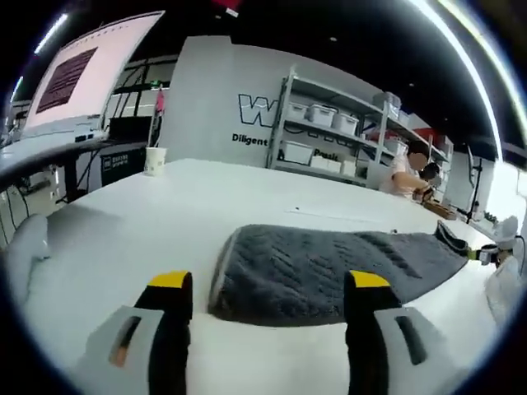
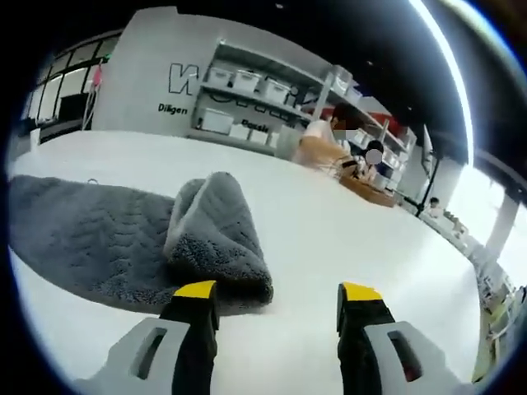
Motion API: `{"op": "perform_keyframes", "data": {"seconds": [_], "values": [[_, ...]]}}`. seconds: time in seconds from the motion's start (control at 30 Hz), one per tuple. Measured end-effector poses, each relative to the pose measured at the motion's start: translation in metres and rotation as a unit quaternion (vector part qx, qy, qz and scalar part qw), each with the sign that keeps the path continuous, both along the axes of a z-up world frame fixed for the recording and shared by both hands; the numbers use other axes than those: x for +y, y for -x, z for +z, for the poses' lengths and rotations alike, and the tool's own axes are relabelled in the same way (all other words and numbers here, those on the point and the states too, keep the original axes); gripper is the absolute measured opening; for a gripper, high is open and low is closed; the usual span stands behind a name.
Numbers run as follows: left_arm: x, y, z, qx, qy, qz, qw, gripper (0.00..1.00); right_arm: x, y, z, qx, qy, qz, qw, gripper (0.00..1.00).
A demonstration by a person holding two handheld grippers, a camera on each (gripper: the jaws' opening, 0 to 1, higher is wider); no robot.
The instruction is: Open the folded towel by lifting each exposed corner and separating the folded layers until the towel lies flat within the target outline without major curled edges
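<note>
- Towel (image 1: 329,267), dark grey with a thick chevron-textured pile, lies on the white counter (image 1: 148,222), stretched as a long strip between the two grippers; no target outline can be made out on the surface.
- Its end toward the right gripper (image 2: 276,300) is doubled back on itself into a plump, rolled fold (image 2: 216,239), resting on the flatter layer beneath. The end toward the left gripper (image 1: 268,288) has a rounded, slightly raised hem.
- Handling, as a judgement: soft, limp and fairly light, with enough pile to grip well and not slip. It will sag and drag when lifted, so a lone pinch may pull the whole cloth along the smooth counter.
- Best hold looks to be the free edge of the rolled fold, pinching the top layer alone, then carrying it outward toward the counter's near edge; taking both layers would keep the fold shut.
- Left gripper: jaws spread wide, holding nothing, just short of the towel's rounded end.
- Right gripper: jaws likewise wide apart and empty, its left jaw just beside the fold.
- Farther out, a paper cup (image 1: 155,160) stands toward the far left side of the counter, with shelving with storage bins (image 1: 329,132) and a seated person (image 2: 329,136) beyond.
</note>
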State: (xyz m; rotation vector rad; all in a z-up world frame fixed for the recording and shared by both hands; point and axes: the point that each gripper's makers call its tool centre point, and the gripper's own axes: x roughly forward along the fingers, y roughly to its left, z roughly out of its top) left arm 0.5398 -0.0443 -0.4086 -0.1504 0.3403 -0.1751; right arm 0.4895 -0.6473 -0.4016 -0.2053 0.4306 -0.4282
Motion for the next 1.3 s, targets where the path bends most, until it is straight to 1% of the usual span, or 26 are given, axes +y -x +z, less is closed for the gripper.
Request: {"op": "perform_keyframes", "data": {"seconds": [0.03,0.07,0.1,0.13,0.23,0.27,0.33,0.4,0.43,0.53,0.57,0.63,0.67,0.7,0.73,0.77,0.8,0.83,0.87,0.97,1.0,1.07,1.13,1.2,1.27,1.3], "values": [[-0.003,-0.001,-0.002,0.003,-0.008,-0.006,0.9999,0.81,0.013,-0.008,0.006,-0.029,-0.025,0.028,0.9989,0.70],[-0.006,-0.002,-0.001,0.001,-0.013,-0.008,0.9999,0.83,0.018,-0.011,0.010,-0.044,-0.032,0.040,0.9977,0.77],[-0.007,-0.002,-0.001,0.000,-0.014,-0.009,0.9999,0.84,0.021,-0.011,0.010,-0.044,-0.033,0.044,0.9975,0.79],[-0.009,-0.002,0.001,-0.004,-0.016,-0.013,0.9998,0.85,0.026,-0.008,0.009,-0.030,-0.032,0.053,0.9976,0.81],[-0.019,-0.002,0.009,-0.020,-0.015,-0.031,0.9992,0.91,0.045,-0.015,0.012,-0.042,-0.044,0.088,0.9943,0.87],[-0.022,-0.002,0.011,-0.023,-0.017,-0.036,0.9990,0.93,0.050,-0.017,0.011,-0.036,-0.037,0.098,0.9939,0.90],[-0.024,-0.003,0.011,-0.023,-0.020,-0.042,0.9987,0.95,0.059,-0.022,0.010,-0.033,-0.035,0.116,0.9921,0.98],[-0.029,-0.003,0.011,-0.023,-0.025,-0.050,0.9982,0.96,0.077,-0.029,0.008,-0.028,-0.041,0.154,0.9867,1.00],[-0.031,-0.003,0.011,-0.024,-0.027,-0.054,0.9979,0.97,0.084,-0.030,0.004,-0.019,-0.046,0.168,0.9846,1.00],[-0.038,-0.004,0.013,-0.032,-0.023,-0.067,0.9970,0.99,0.096,-0.036,0.005,-0.018,-0.030,0.188,0.9815,1.00],[-0.040,-0.004,0.014,-0.035,-0.018,-0.071,0.9967,0.99,0.102,-0.038,0.005,-0.018,-0.027,0.197,0.9798,1.00],[-0.043,-0.004,0.015,-0.038,-0.017,-0.075,0.9963,0.99,0.106,-0.039,0.006,-0.020,-0.029,0.202,0.9787,0.99],[-0.046,-0.003,0.016,-0.040,-0.018,-0.078,0.9960,0.99,0.117,-0.042,0.006,-0.024,-0.043,0.218,0.9746,0.99],[-0.047,-0.003,0.016,-0.041,-0.018,-0.080,0.9958,0.99,0.120,-0.042,0.005,-0.023,-0.048,0.224,0.9732,1.00],[-0.048,-0.003,0.016,-0.040,-0.016,-0.081,0.9957,0.99,0.128,-0.043,0.001,-0.019,-0.057,0.237,0.9696,1.00],[-0.048,-0.003,0.016,-0.040,-0.015,-0.082,0.9957,0.99,0.131,-0.043,-0.001,-0.017,-0.063,0.241,0.9683,1.00],[-0.048,-0.003,0.016,-0.039,-0.015,-0.082,0.9958,0.99,0.137,-0.044,-0.003,-0.016,-0.074,0.252,0.9647,1.00],[-0.047,-0.003,0.016,-0.039,-0.016,-0.081,0.9959,0.99,0.139,-0.045,-0.004,-0.015,-0.079,0.256,0.9633,1.00],[-0.046,-0.004,0.016,-0.040,-0.016,-0.078,0.9960,0.99,0.144,-0.045,-0.005,-0.012,-0.083,0.266,0.9604,0.99],[-0.039,-0.006,0.015,-0.043,-0.024,-0.068,0.9965,0.97,0.151,-0.045,-0.006,-0.011,-0.088,0.276,0.9571,0.99],[-0.034,-0.007,0.014,-0.039,-0.028,-0.061,0.9970,0.96,0.151,-0.045,-0.005,-0.011,-0.086,0.276,0.9571,0.99],[-0.029,-0.008,0.016,-0.043,-0.030,-0.050,0.9973,0.95,0.151,-0.046,-0.003,-0.015,-0.082,0.278,0.9571,0.99],[-0.028,-0.009,0.018,-0.047,-0.032,-0.049,0.9971,0.91,0.150,-0.045,-0.001,-0.020,-0.089,0.278,0.9561,0.99],[-0.027,-0.013,0.019,-0.049,-0.037,-0.049,0.9969,0.88,0.150,-0.046,0.001,-0.027,-0.107,0.280,0.9538,0.99],[-0.026,-0.020,0.013,-0.036,-0.052,-0.054,0.9965,0.87,0.149,-0.046,0.004,-0.036,-0.111,0.279,0.9531,0.99],[-0.026,-0.022,0.012,-0.032,-0.059,-0.055,0.9962,0.87,0.147,-0.046,0.004,-0.035,-0.110,0.274,0.9548,0.99]]}}
